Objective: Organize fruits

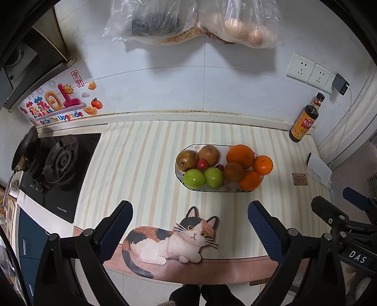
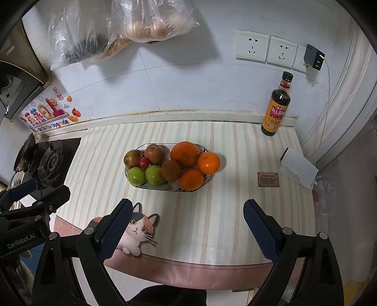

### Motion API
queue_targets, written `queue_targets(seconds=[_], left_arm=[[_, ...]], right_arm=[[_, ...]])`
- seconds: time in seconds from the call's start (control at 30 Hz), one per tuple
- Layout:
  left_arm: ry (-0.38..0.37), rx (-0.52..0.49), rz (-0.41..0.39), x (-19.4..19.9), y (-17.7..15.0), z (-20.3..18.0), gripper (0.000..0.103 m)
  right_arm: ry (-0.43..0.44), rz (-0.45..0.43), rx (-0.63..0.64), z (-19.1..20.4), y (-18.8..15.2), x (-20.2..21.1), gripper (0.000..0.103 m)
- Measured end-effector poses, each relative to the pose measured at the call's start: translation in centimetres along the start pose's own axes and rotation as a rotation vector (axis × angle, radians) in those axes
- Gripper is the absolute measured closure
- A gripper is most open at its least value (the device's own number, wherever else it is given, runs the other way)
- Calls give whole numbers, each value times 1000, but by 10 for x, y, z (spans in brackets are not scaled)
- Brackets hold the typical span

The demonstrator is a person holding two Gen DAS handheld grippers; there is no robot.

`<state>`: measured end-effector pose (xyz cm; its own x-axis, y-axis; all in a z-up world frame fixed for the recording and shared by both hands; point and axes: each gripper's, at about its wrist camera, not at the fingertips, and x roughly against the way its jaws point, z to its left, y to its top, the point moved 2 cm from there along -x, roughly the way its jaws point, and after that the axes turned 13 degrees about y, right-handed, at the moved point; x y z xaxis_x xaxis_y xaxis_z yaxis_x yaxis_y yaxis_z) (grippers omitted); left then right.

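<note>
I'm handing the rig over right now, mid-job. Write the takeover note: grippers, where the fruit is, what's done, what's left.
Left gripper: open, empty, above the mat's near edge.
Right gripper: open, empty, same height.
All fruit sits in the oval dish: oranges on the right, green apples front left, brown pears behind them, small red fruit between.
Done: fruit looks grouped by kind; none lies loose on the striped mat.
Left: probably nothing, or final checks.

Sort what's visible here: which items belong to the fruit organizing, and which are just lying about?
Job: fruit plate; oranges; green apples; brown pears; red fruit.

Lying about: sauce bottle; tissue; stove; pan; hanging bags.
</note>
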<state>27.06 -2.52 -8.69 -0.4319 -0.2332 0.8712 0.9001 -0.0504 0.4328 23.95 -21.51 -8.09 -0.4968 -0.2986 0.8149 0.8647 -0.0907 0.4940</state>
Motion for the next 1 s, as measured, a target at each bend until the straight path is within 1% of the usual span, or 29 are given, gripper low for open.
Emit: queue_targets(seconds=[0.67, 1.0], left_arm=[[1, 1, 5, 1, -15, 10, 3], [3, 0, 4, 1, -16, 10, 3]], right_arm=[[4, 8, 13, 6, -9, 4, 6], [1, 1, 10, 7, -9, 8, 6]])
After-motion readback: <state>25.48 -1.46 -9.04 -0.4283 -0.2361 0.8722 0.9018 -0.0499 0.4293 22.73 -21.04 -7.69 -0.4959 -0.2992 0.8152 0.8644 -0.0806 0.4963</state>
